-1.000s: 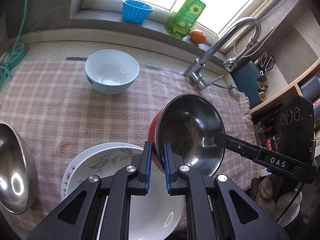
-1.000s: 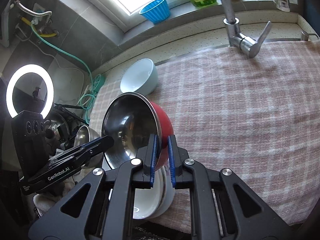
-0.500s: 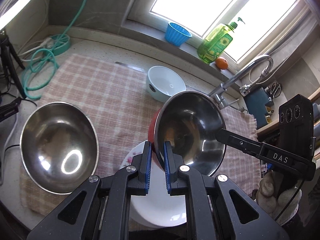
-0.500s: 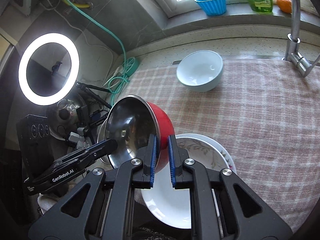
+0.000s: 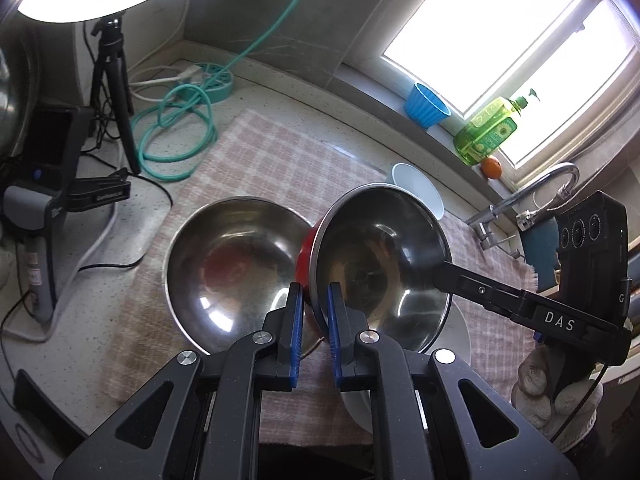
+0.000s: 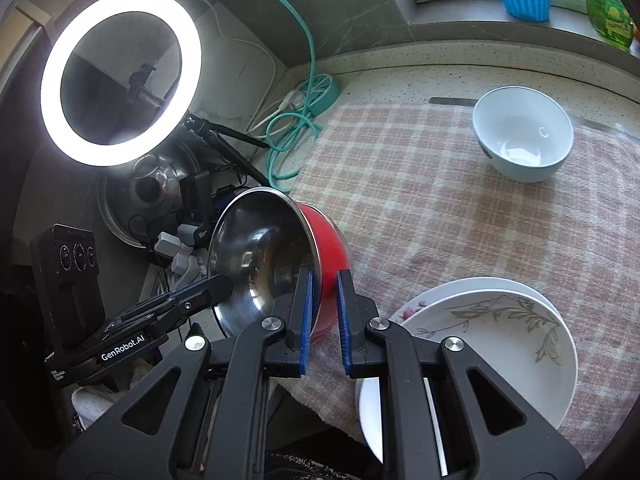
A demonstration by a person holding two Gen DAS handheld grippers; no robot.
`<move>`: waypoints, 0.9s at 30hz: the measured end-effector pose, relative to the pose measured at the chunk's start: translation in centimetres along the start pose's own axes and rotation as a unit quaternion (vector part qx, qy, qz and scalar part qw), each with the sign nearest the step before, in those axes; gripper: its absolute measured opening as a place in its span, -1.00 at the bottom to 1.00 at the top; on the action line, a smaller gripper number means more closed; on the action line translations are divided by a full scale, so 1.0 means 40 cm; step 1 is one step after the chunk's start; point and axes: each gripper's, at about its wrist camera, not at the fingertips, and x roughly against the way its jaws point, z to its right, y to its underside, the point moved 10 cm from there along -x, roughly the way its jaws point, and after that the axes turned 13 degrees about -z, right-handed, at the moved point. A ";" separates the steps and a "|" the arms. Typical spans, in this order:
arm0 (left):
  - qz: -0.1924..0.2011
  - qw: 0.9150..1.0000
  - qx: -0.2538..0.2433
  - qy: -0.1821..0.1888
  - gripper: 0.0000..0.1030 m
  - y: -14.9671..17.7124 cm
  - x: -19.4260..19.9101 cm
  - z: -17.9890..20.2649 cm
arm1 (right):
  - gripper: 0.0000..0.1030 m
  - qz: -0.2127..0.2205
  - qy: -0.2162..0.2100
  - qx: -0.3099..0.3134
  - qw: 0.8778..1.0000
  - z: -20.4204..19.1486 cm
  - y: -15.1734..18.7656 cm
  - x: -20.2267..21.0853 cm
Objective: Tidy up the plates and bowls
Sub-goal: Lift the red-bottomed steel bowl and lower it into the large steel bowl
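- Pink plaid cloth (image 5: pixel 248 152) covers your speckled counter (image 5: pixel 120 216).
- Your left gripper (image 5: pixel 313 312) and right gripper (image 6: pixel 323 300) both clamp the red-sided steel bowl (image 5: pixel 380 264), tilted above the big steel bowl (image 5: pixel 236 264).

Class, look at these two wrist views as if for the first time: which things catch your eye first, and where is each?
The red-backed steel bowl stands out at centre, held tilted above the checked cloth, with the left tongs and right tongs each clamped on its rim. In the right wrist view a glowing ring light fills the upper left. Beside the held bowl, a larger steel bowl rests on the cloth.
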 end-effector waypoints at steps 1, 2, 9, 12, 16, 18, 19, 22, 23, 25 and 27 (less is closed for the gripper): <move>0.000 1.000 0.005 -0.001 -0.81 -0.001 0.001 -0.014 | -0.77 -0.004 -0.001 0.001 1.000 -0.005 -0.002 -0.012; 0.000 1.000 0.011 -0.002 -0.81 0.000 0.002 -0.028 | -0.77 -0.008 -0.001 0.002 1.000 -0.010 -0.004 -0.025; -0.003 0.999 0.037 -0.013 -0.81 0.002 -0.005 -0.110 | -0.77 -0.034 0.006 0.006 0.999 -0.037 -0.014 -0.120; -0.008 0.999 0.044 -0.019 -0.81 0.001 -0.014 -0.140 | -0.77 -0.048 0.011 0.004 0.999 -0.039 -0.011 -0.161; -0.016 0.998 0.050 -0.023 -0.81 0.003 -0.028 -0.171 | -0.77 -0.062 0.013 0.000 0.998 -0.037 -0.004 -0.196; -0.021 0.998 0.049 -0.027 -0.81 0.004 -0.036 -0.179 | -0.77 -0.065 0.017 -0.002 0.998 -0.035 -0.004 -0.206; -0.023 0.998 0.049 -0.028 -0.81 0.005 -0.040 -0.181 | -0.77 -0.065 0.019 -0.003 0.998 -0.034 -0.005 -0.209; -0.027 0.998 0.044 -0.034 -0.81 0.003 -0.050 -0.185 | -0.77 -0.066 0.025 -0.005 0.997 -0.031 -0.011 -0.218; -0.027 0.998 0.044 -0.036 -0.81 0.002 -0.052 -0.186 | -0.77 -0.068 0.027 -0.006 0.997 -0.030 -0.013 -0.222; -0.029 0.998 0.042 -0.039 -0.81 -0.002 -0.056 -0.187 | -0.77 -0.069 0.030 -0.008 0.997 -0.027 -0.016 -0.225; -0.031 0.998 0.039 -0.042 -0.81 -0.006 -0.060 -0.189 | -0.77 -0.071 0.034 -0.008 0.997 -0.024 -0.017 -0.230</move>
